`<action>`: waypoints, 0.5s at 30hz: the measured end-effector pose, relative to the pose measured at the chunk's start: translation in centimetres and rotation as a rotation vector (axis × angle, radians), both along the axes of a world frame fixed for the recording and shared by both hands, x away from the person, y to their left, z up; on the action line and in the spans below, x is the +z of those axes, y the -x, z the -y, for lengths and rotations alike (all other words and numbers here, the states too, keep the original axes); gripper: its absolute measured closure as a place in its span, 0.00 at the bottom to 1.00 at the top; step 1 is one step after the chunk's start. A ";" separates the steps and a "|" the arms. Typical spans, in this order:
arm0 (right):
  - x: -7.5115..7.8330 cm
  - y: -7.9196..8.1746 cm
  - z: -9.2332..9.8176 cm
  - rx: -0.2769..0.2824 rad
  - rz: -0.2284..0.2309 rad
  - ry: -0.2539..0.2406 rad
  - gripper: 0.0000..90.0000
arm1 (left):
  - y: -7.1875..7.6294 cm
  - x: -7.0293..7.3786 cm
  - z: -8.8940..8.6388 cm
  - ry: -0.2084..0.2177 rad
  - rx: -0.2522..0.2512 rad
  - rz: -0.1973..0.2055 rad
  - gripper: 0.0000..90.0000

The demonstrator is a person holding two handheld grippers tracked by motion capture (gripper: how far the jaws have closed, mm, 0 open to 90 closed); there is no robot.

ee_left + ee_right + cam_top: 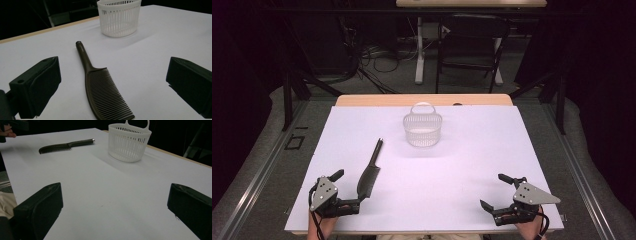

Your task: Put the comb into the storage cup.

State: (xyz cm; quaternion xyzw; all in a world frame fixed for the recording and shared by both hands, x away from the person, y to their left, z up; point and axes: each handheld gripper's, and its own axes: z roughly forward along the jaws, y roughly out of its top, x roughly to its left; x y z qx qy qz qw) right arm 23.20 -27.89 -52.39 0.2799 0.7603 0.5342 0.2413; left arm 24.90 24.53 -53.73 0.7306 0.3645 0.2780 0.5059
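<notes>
No writing can be read on anything here. At 7 o'clock on the table, your left hand-held gripper [346, 187] lies low at the near edge, jaws spread wide and pinching nothing; the toothed end of the dark comb [370, 172] lies between them, untouched. At 5 o'clock your right hand-held gripper [498, 191] rests just as low, jaws spread over bare sheet, aimed toward 11 o'clock; both forearms come in from the near edge. In the left gripper view the comb [102, 92] runs away from you, teeth near, handle pointing toward 12 o'clock at the basket [119, 18]. The white slatted basket [422, 129] stands upright at 12 o'clock, well apart from the comb, its loop handle on the far side. The table [472, 160] is covered by a white sheet, a wooden strip showing along its far edge; beyond it the room is dark, with grey floor, cables, and the legs of a table and a chair.
</notes>
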 end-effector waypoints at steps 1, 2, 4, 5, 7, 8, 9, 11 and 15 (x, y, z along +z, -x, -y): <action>0.0 0.0 0.0 0.000 0.000 0.000 0.00 | 0.0 0.0 0.0 0.000 0.000 0.000 0.00; 0.0 0.0 0.0 -0.002 0.005 0.002 0.00 | -0.1 0.0 0.0 -0.005 0.003 -0.001 0.00; 0.0 0.0 0.0 -0.003 0.006 0.002 0.00 | -0.1 0.0 0.0 -0.008 0.005 -0.002 0.00; 0.0 0.0 0.0 -0.002 0.005 0.000 0.00 | -0.2 0.0 0.0 -0.011 0.004 -0.008 0.00; 0.0 -0.1 0.0 -0.001 -0.001 0.000 0.00 | -0.2 0.0 0.0 -0.014 0.008 -0.011 0.00; 0.0 0.0 0.0 0.000 -0.002 0.001 0.00 | -0.3 0.0 0.0 -0.016 0.016 -0.017 0.00; -0.1 -0.1 0.0 0.002 -0.001 0.002 0.00 | -0.4 0.0 0.0 -0.014 0.020 -0.016 0.00; -0.1 0.0 -0.1 0.003 0.000 0.005 0.00 | -0.4 0.0 0.0 -0.018 0.021 -0.018 0.00; -0.1 -0.1 -0.2 0.005 0.002 0.012 0.00 | -0.8 0.0 0.1 -0.044 0.062 -0.030 0.00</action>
